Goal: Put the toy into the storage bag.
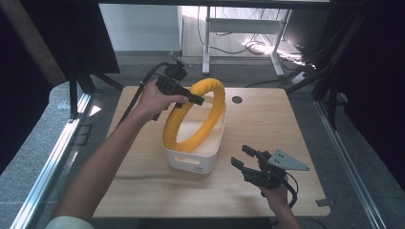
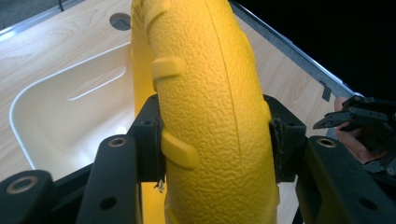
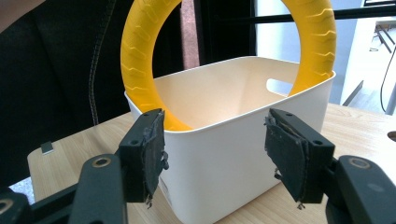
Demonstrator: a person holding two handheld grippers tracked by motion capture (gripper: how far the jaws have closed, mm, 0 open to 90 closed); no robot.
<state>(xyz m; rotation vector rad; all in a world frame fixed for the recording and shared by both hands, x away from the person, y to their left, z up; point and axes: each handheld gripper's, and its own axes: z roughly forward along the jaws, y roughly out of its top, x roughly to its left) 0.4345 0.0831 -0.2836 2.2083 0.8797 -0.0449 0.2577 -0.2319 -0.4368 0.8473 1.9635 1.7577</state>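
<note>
A big yellow ring with a rough textured skin stands on edge, its lower part inside a white plastic bin in the middle of the wooden table. My left gripper is shut on the ring's upper left arc; in the left gripper view both pads press the yellow ring from either side, above the white bin. My right gripper hovers open near the table's front right, nothing between its jaws. From the right gripper view, the bin and ring stand just ahead.
The wooden table has a round cable hole at its back right. A white desk frame and loose cables stand on the floor beyond. Dark curtains and stands flank both sides. Bare tabletop lies left and right of the bin.
</note>
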